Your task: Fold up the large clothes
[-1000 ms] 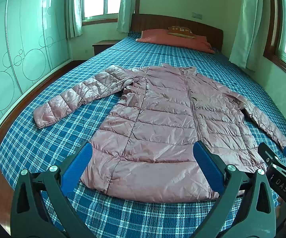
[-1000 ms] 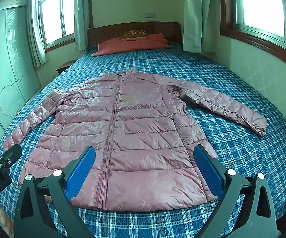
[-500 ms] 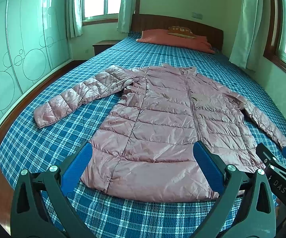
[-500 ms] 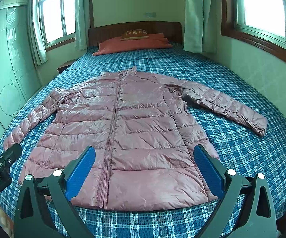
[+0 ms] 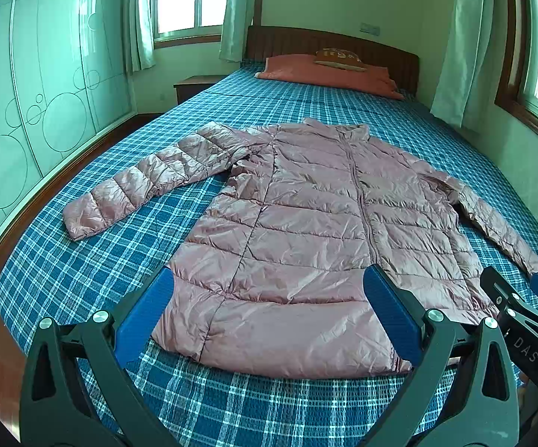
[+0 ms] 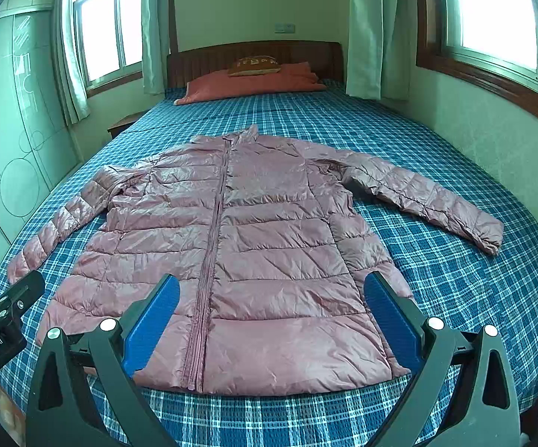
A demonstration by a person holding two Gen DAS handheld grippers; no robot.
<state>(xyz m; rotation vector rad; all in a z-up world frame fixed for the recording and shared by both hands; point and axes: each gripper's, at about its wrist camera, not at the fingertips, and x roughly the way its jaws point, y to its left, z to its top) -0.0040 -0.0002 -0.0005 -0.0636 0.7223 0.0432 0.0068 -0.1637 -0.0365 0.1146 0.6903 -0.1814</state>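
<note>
A pink quilted puffer jacket (image 5: 306,231) lies flat and zipped on the blue plaid bed (image 5: 82,260), collar toward the headboard, both sleeves spread out. Its left sleeve (image 5: 149,182) angles toward the bed's left edge; its right sleeve (image 6: 429,197) reaches toward the wall side. My left gripper (image 5: 267,316) hovers open over the hem's left half, holding nothing. Over the hem near the zipper (image 6: 213,246), my right gripper (image 6: 271,316) is open too and empty. Each gripper shows at the edge of the other's view.
An orange pillow (image 6: 254,82) with a small brown cushion (image 6: 256,65) lies by the wooden headboard. A nightstand (image 5: 194,85) and green patterned wardrobe doors (image 5: 45,104) stand left of the bed. A wall with curtained windows runs along the right.
Both grippers have drifted slightly; the jacket sits a little lower and closer in the views. Nothing was grasped and the jacket has not moved on the bed.
</note>
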